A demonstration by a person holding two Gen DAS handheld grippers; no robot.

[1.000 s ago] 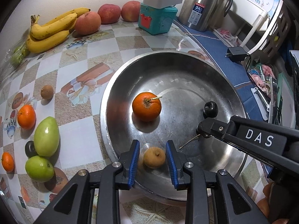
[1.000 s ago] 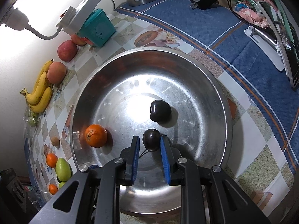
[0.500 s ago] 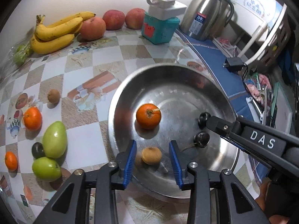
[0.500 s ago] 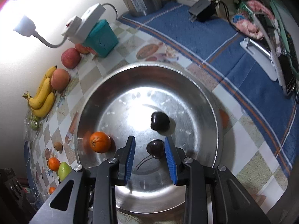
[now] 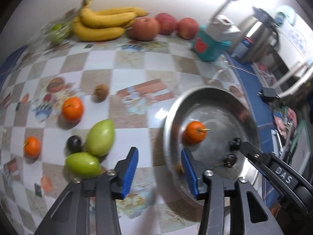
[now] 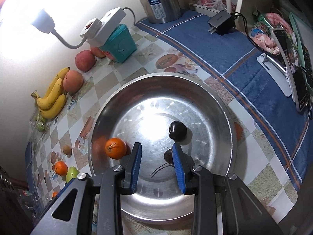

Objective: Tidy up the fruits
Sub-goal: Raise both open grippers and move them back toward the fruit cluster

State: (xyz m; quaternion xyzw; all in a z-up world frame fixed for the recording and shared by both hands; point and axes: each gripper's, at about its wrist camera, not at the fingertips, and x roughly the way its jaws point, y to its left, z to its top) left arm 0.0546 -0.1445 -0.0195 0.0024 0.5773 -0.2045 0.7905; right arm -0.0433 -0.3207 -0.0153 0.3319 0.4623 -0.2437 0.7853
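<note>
two grippers, left (image 5: 159, 168) and right (image 6: 156, 163), open, empty after drops in steel bowl (image 6: 219, 105); left jaws just widened; next, mango (image 5: 100, 137) at 10 o'clock.

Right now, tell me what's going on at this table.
A person with a gripper in each hand is sorting fruit into a steel basin. It holds an orange, two dark cherries and a small brown fruit. Both grippers are open and empty: the left gripper, its jaws just opened wider, hangs over the basin's edge and the table; the right gripper hangs over the basin. Bananas, apples, green mangoes and more oranges wait on the table.
</note>
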